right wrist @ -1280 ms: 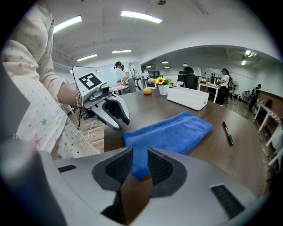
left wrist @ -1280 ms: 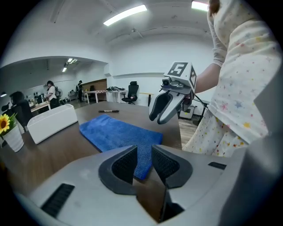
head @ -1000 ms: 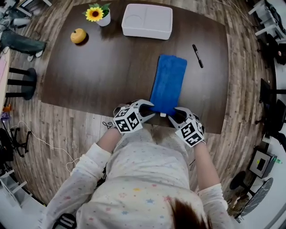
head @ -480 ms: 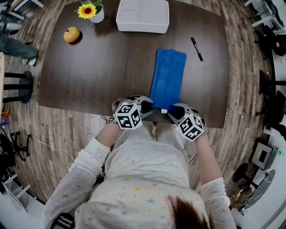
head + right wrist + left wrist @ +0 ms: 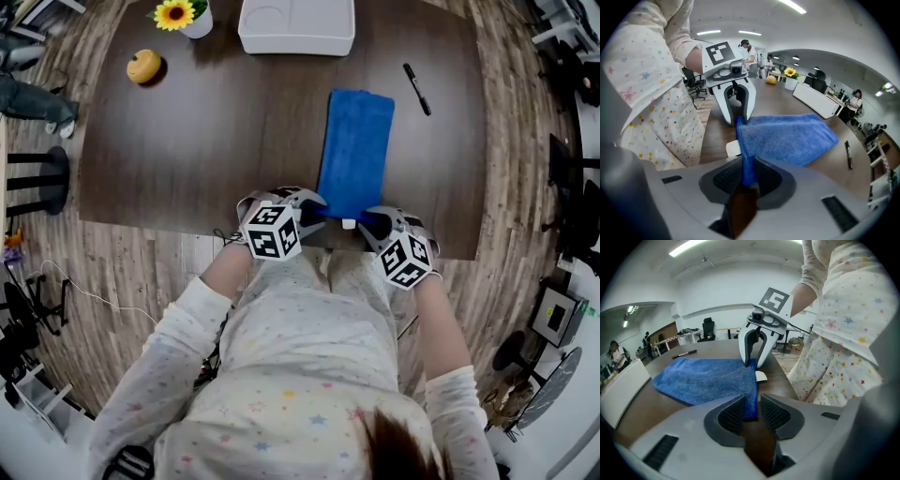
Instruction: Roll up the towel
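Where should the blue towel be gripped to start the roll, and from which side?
Probably the near short edge, at both corners, coming in from the near side: the blue towel lies flat and runs lengthwise away, so that edge would roll straight forward.

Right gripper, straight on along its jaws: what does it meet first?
The blue towel: its near edge is already pinched by the right gripper. Further along that edge, the left gripper faces it at the other corner, probably next in line.
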### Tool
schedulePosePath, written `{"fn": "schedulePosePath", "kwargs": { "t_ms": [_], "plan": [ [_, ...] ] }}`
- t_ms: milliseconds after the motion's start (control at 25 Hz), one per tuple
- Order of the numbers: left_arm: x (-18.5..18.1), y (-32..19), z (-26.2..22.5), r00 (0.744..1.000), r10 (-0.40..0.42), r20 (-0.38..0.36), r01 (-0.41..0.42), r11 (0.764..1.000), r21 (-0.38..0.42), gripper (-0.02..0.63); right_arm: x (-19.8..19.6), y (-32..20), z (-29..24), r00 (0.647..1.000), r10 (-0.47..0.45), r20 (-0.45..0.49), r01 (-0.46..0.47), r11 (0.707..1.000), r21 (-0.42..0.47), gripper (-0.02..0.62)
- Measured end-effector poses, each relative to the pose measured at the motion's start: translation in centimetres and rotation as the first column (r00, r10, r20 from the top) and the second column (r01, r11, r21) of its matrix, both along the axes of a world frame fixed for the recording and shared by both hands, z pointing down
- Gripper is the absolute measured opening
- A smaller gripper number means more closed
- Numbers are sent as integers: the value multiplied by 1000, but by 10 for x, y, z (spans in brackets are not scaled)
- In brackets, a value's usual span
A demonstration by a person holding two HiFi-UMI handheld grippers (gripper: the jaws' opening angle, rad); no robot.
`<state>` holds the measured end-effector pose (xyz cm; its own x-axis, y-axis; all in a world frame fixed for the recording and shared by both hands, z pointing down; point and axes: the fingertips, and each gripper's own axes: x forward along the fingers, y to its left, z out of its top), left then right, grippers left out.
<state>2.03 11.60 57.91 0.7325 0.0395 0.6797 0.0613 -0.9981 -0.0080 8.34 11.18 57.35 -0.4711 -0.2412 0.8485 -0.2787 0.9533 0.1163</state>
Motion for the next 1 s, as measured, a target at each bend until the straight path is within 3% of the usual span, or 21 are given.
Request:
{"fn": "schedulePosePath", "kwargs": {
  "t_ms": [320, 600, 840, 1000],
  "plan": [
    [1, -1, -1, 1000, -14, 17, 14, 1000, 12, 35, 2, 0, -3, 1000, -9, -18, 10, 1000, 28, 46],
    [-7, 46, -8, 1000, 22, -2, -23, 993, -115, 34, -3, 45, -6, 998, -57, 12, 58, 994, -93, 46],
    [-8, 35, -25, 993, -98, -59, 80, 965, -250, 35, 1, 37, -18, 995, 53, 81, -36, 979, -199, 61],
    [-9, 13, -29, 992, -120, -48, 106, 966, -236, 35, -1, 15, -30, 987, 110, 118, -84, 974, -211, 69]
  ]
}}
